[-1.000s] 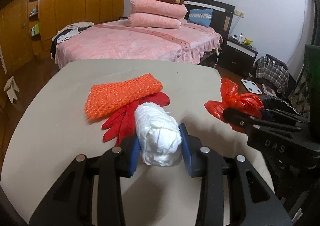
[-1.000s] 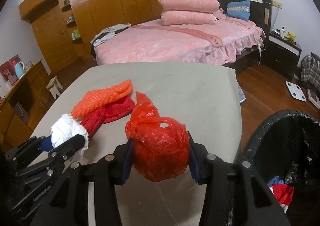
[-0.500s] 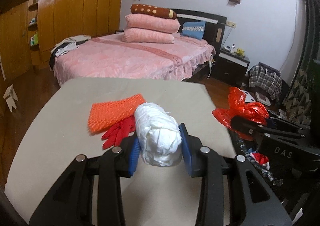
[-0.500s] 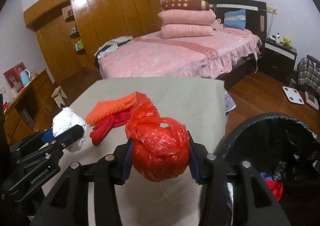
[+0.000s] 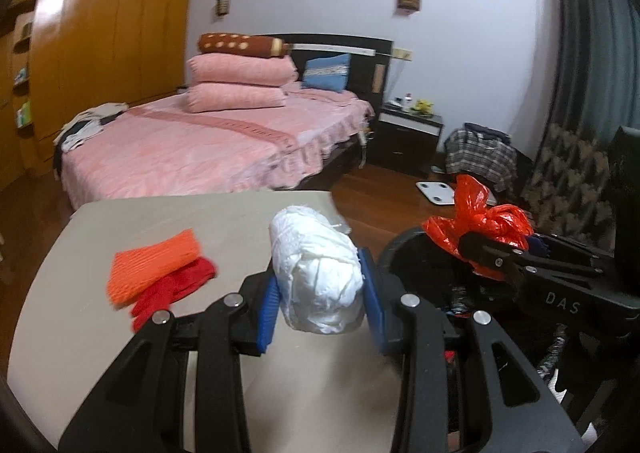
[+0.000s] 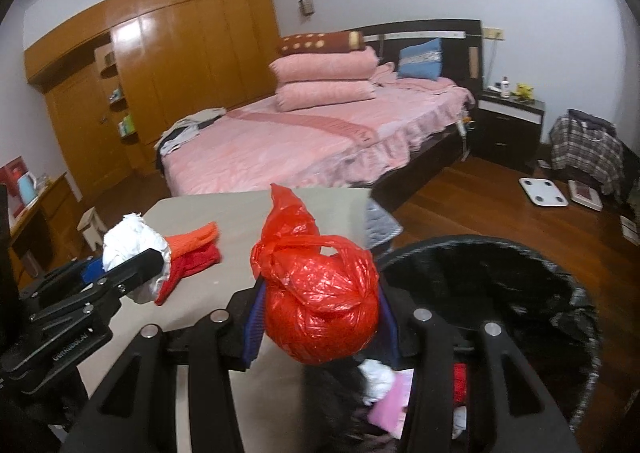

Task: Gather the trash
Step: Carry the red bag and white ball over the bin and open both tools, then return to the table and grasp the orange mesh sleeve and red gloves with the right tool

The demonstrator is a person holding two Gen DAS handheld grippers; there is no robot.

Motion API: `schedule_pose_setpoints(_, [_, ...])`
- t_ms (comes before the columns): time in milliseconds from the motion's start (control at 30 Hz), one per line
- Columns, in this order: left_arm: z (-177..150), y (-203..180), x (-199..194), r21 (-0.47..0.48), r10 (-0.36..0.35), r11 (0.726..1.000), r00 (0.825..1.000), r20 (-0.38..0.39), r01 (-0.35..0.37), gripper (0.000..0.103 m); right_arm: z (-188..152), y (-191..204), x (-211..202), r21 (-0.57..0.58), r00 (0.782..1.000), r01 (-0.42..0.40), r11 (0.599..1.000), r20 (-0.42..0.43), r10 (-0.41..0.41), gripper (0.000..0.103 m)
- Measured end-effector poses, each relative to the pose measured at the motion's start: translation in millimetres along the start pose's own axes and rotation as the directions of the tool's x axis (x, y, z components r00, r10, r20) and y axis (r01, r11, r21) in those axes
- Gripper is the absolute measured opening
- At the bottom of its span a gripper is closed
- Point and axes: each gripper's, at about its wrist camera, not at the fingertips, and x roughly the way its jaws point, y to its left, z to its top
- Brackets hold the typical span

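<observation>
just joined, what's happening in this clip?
Trash pickup in a bedroom. The left gripper is shut on a white wad, above the table edge. The right gripper is shut on a red bag, held at the rim of the black-lined bin, which already holds some trash. An orange net and a red glove lie on the table.

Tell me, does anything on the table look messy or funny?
Yes. A red glove lies half hidden under an orange mesh pad on the table, piled crookedly. Nothing looks spilled or broken.
</observation>
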Motion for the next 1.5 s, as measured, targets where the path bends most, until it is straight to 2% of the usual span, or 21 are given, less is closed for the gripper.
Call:
schedule_pose_setpoints(333, [4, -59, 29, 0.077, -0.111, 0.991, 0.994, -0.014, 0.112, 0.036, -6, -60, -25, 0.041, 0.994, 0.11, 0.993, 0.021, -0.111, 0.047])
schedule_pose_setpoints(500, [3, -90, 56, 0.098, -0.181, 0.978, 0.982, -0.052, 0.186, 0.038, -11, -89, -31, 0.062, 0.985, 0.167, 0.984, 0.019, -0.169, 0.051])
schedule_pose_setpoints(533, [2, -97, 65, 0.096, -0.215, 0.97, 0.974, -0.072, 0.222, 0.042, -13, -95, -33, 0.066, 0.982, 0.186, 0.98, 0.017, -0.188, 0.052])
schedule_pose_setpoints(633, [-3, -108, 79, 0.097, -0.237, 0.965, 0.968, -0.087, 0.245, 0.061, -17, -112, -34, 0.085, 0.975, 0.222, 0.971, 0.005, -0.223, 0.061])
schedule_pose_setpoints(700, [-6, -112, 87, 0.1, -0.244, 0.962, 0.964, -0.107, 0.254, 0.064, -20, -123, -36, 0.096, 0.969, 0.247, 0.964, 0.002, -0.248, 0.075])
schedule_pose_setpoints(733, [-8, -112, 89, 0.101, -0.239, 0.963, 0.964, -0.113, 0.25, 0.067, -21, -129, -38, 0.106, 0.966, 0.258, 0.96, 0.0, -0.259, 0.078])
schedule_pose_setpoints(800, [-10, -105, 90, 0.083, -0.226, 0.968, 0.967, -0.116, 0.236, 0.073, -23, -136, -41, 0.124, 0.963, 0.266, 0.956, 0.002, -0.269, 0.09])
schedule_pose_setpoints(867, [-9, -96, 87, 0.072, -0.201, 0.975, 0.973, -0.109, 0.21, 0.083, -23, -140, -44, 0.134, 0.963, 0.267, 0.954, 0.007, -0.27, 0.097])
schedule_pose_setpoints(1000, [-8, -65, 73, 0.053, -0.107, 0.992, 0.991, -0.085, 0.112, 0.09, -18, -133, -41, 0.165, 0.968, 0.243, 0.956, 0.023, -0.25, 0.097])
schedule_pose_setpoints(1167, [-9, -11, 49, -0.003, 0.01, 1.0, 0.998, -0.06, -0.01, 0.091, -5, -101, -30, 0.159, 0.98, 0.167, 0.973, 0.085, -0.182, 0.097])
schedule_pose_setpoints(1233, [-12, 11, 38, -0.007, 0.072, 0.997, 0.996, -0.047, -0.073, 0.091, 1, -83, -20, 0.15, 0.988, 0.109, 0.983, 0.093, -0.124, 0.097])
schedule_pose_setpoints(1333, [-16, 42, 23, -0.021, 0.149, 0.989, 0.988, -0.039, -0.149, 0.091, 11, -48, 5, 0.128, 0.998, 0.009, 0.992, 0.059, -0.017, 0.097])
schedule_pose_setpoints(1500, [-23, 86, 7, -0.042, 0.248, 0.967, 0.968, -0.043, -0.249, 0.091, 16, 8, 36, 0.04, 0.998, -0.055, 0.998, 0.039, 0.054, 0.097])
